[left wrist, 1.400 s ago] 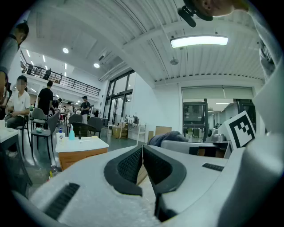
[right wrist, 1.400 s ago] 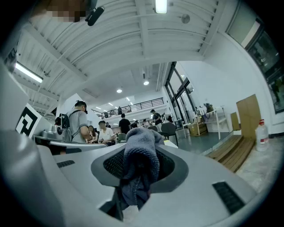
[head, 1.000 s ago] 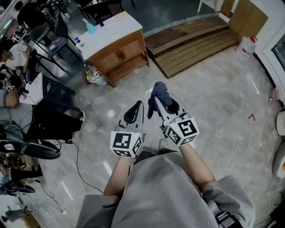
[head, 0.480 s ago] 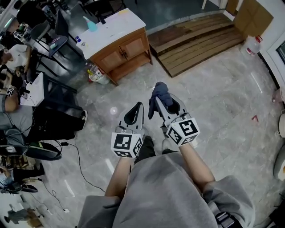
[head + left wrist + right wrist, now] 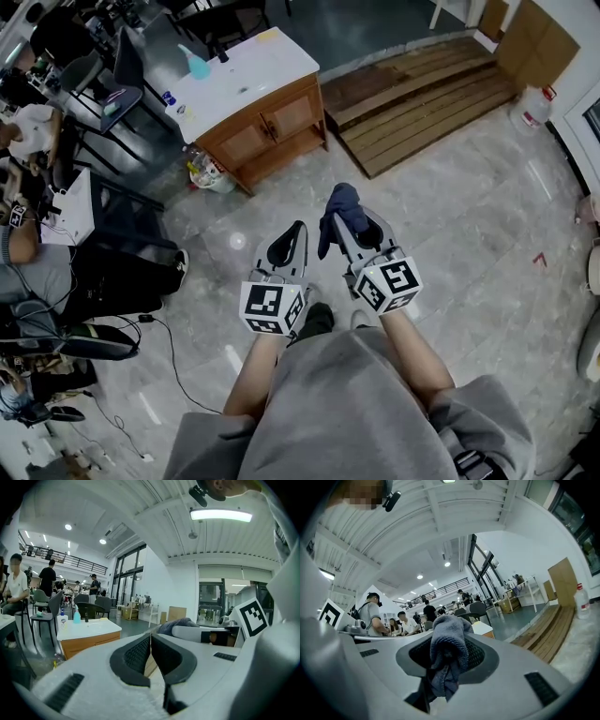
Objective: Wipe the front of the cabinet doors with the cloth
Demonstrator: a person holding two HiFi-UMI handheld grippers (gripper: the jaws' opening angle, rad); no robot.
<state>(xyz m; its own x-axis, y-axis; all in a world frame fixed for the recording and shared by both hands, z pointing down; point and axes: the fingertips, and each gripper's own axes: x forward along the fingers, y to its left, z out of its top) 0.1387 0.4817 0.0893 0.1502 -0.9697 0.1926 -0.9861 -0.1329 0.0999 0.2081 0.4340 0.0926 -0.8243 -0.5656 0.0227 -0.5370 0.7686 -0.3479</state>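
The person wears a loose grey T-shirt [image 5: 337, 403] with short, wide sleeves [image 5: 202, 441], and a dark shoe [image 5: 317, 319] shows just past the hem. A dark strap [image 5: 469, 461] lies at the right hip. The left gripper [image 5: 296, 230] and the right gripper [image 5: 347, 211] look alike: pale grey moulded shells, black ribbed pads [image 5: 136, 656] lining the jaws, and short black slotted grilles [image 5: 541, 688] set into the casing. Each carries a white cube printed with black square markers, the left cube [image 5: 270, 307] and the right cube [image 5: 389, 284].
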